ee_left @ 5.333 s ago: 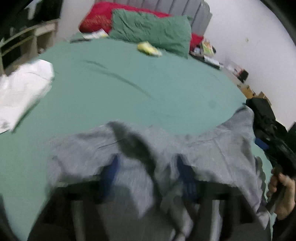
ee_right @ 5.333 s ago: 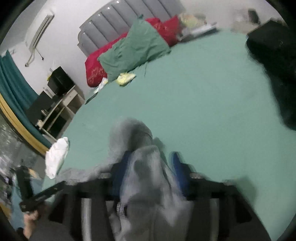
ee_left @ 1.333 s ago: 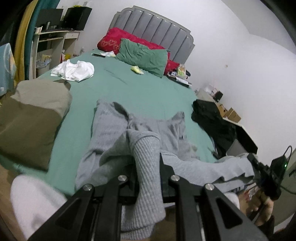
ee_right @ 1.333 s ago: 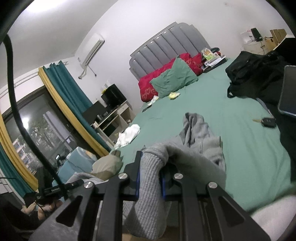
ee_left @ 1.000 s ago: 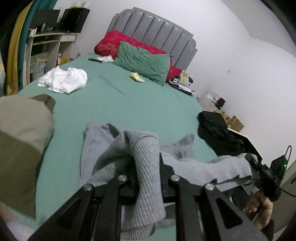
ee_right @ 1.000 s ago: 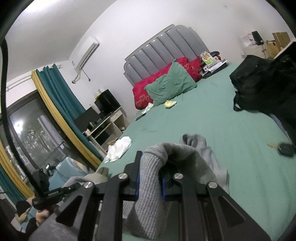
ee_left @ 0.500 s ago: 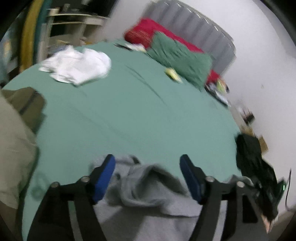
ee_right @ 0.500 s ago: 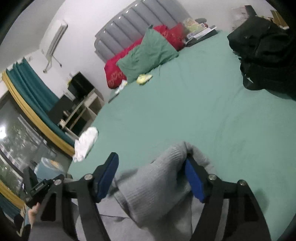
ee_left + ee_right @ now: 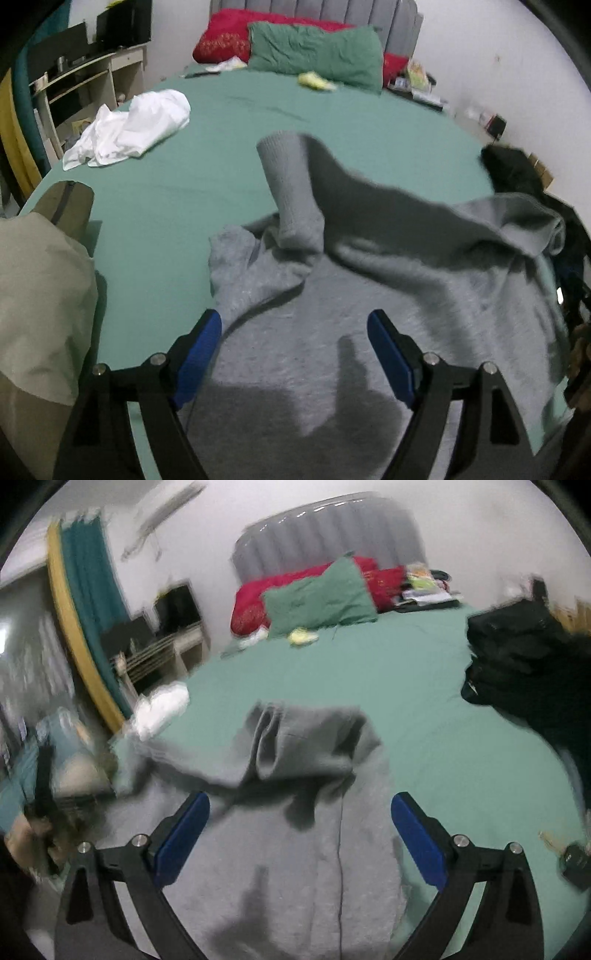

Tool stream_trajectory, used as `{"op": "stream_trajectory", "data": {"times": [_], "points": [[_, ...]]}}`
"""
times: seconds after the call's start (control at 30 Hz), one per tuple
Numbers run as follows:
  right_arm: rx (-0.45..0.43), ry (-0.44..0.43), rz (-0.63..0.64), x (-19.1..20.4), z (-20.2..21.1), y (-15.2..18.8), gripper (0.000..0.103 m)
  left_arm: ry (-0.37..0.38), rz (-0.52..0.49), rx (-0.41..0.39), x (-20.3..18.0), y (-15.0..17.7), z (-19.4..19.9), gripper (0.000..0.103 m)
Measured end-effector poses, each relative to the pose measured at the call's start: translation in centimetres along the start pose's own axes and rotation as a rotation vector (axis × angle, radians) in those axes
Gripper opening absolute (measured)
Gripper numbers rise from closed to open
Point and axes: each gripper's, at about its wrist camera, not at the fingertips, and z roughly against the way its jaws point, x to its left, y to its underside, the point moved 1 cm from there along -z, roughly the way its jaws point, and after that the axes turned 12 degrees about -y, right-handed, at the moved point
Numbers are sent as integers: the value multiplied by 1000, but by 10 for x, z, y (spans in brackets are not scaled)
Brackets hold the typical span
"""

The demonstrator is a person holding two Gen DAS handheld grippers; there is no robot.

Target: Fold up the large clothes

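Now both your tongs hang low over the near edge of the bed (image 9: 369,122), pointing toward the headboard: the left tongs (image 9: 294,336) and the right tongs (image 9: 300,821) each gape wide, blue pads apart, holding nothing. The grey sweater (image 9: 332,314) lies rumpled beneath them, fleecy, one ribbed cuff (image 9: 284,162) flung forward.

Both claws stand wide apart and empty-handed: the left claw (image 9: 294,332) spreads its blue-padded fingers (image 9: 197,354) with nothing pinched between them. The right claw (image 9: 300,814) is splayed just as broadly, its blue pads (image 9: 417,840) gripping nothing. Far to the right claw's left, a bare hand (image 9: 27,836) grips the other tool's handle, blurred.
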Motion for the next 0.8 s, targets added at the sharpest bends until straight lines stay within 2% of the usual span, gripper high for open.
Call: {"op": "stream_trajectory", "data": {"times": [0.03, 0.07, 0.17, 0.23, 0.3, 0.4, 0.53, 0.6, 0.67, 0.73, 0.8], "points": [[77, 47, 31, -1, -19, 1, 98, -23, -20, -1, -3, -1, -4, 81], [109, 68, 36, -3, -26, 7, 98, -45, -39, -3, -7, -4, -9, 81], [127, 128, -64, -31, -47, 1, 98, -86, -44, 18, -11, -15, -28, 81], [99, 161, -145, -59, -53, -10, 98, -59, 25, 44, -5, -26, -43, 83], [72, 145, -207, -86, -60, -24, 98, -59, 74, 60, 2, -37, -57, 84], [38, 97, -233, -115, -67, -47, 98, -127, 110, 51, 17, -53, -76, 84], [-58, 167, -388, -162, -54, -74, 98, -254, 181, 25, 51, -60, -80, 91], [-84, 127, -438, -165, -39, -72, 98, -232, 207, 46, 56, -50, -73, 91], [-76, 104, -408, -151, -29, -63, 98, -194, 202, 17, 56, -43, -56, 91], [-25, 68, -368, -130, -17, -40, 98, -167, 211, -18, 57, -32, -32, 91], [11, 44, -392, -117, -4, -9, 98, -117, 224, -3, 61, -17, -14, 92]]}}
